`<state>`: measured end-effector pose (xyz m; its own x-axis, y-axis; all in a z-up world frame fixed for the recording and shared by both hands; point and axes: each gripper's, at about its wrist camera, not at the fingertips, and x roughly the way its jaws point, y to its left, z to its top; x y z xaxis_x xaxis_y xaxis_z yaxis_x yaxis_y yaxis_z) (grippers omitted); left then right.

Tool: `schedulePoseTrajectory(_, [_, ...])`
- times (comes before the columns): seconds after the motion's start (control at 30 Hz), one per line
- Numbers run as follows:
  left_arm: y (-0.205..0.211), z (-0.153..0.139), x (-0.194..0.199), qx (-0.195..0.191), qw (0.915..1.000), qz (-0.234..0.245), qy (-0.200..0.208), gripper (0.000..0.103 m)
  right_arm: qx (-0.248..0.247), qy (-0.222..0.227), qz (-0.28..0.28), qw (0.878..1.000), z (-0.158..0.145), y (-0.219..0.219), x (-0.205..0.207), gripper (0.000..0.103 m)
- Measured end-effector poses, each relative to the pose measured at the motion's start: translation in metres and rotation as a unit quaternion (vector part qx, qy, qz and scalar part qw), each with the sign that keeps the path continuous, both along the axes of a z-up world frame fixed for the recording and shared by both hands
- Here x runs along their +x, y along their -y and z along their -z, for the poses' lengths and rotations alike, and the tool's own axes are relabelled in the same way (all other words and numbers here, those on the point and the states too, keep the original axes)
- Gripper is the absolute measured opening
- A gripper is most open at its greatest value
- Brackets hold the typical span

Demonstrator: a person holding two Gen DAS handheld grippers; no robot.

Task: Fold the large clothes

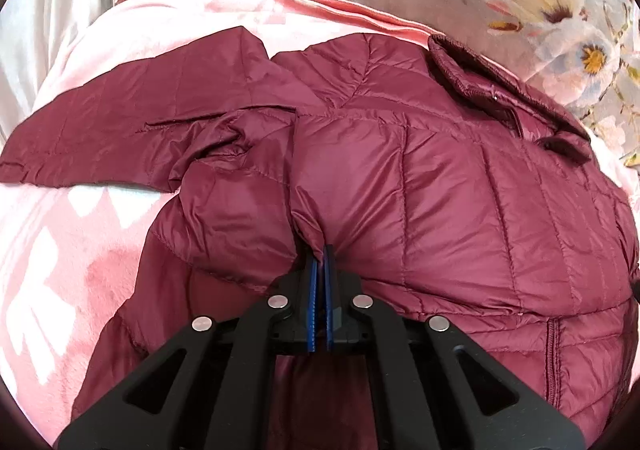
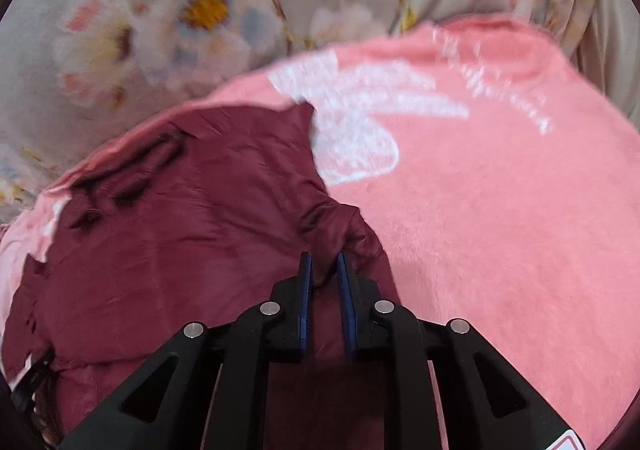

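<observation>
Left gripper (image 1: 321, 250) pinching jacket (image 1: 440, 178), right gripper (image 2: 324, 262) gripping

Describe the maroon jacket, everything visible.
The maroon puffer jacket is shiny, quilted in stitched panels, with a ribbed collar and a zip. It lies crumpled on a pink blanket, one sleeve spread out flat. The left gripper is shut on a fold of it; the right gripper has fabric between its slightly parted jaws. The right view is blurred.

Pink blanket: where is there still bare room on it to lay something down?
Bare blanket lies right of the jacket in the right view, and below its spread sleeve in the left view. The middle is crowded: the jacket fills it, with both grippers at its fabric.
</observation>
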<state>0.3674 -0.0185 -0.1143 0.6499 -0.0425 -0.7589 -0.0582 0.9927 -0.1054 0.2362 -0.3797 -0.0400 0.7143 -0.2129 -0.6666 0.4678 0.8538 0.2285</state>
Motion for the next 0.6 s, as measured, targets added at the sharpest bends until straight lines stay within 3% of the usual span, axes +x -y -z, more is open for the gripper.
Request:
schedulePoseTrajectory(0.1, [-0.004, 0.001, 0.000, -0.021, 0.9998, -0.003, 0.003, 0.004, 0.009, 0.017, -0.068, 0.998, -0.009, -0.043, -0.001, 0.016])
schedulePoseTrajectory(0.27, [-0.010, 0.001, -0.004, -0.045, 0.9989, -0.008, 0.009, 0.004, -0.013, -0.016, -0.157, 0.987, 0.000, -0.114, 0.040, 0.011])
schedulePoseTrajectory(0.5, [-0.016, 0.003, -0.006, -0.070, 0.9975, -0.009, 0.011, 0.005, -0.009, -0.078, -0.175, 0.981, 0.043, -0.133, 0.061, 0.008])
schedulePoseTrajectory(0.6, [-0.018, 0.004, -0.006, -0.080, 0.9967, -0.010, 0.012, 0.005, -0.040, -0.090, -0.175, 0.980, 0.045, -0.142, 0.060, 0.008])
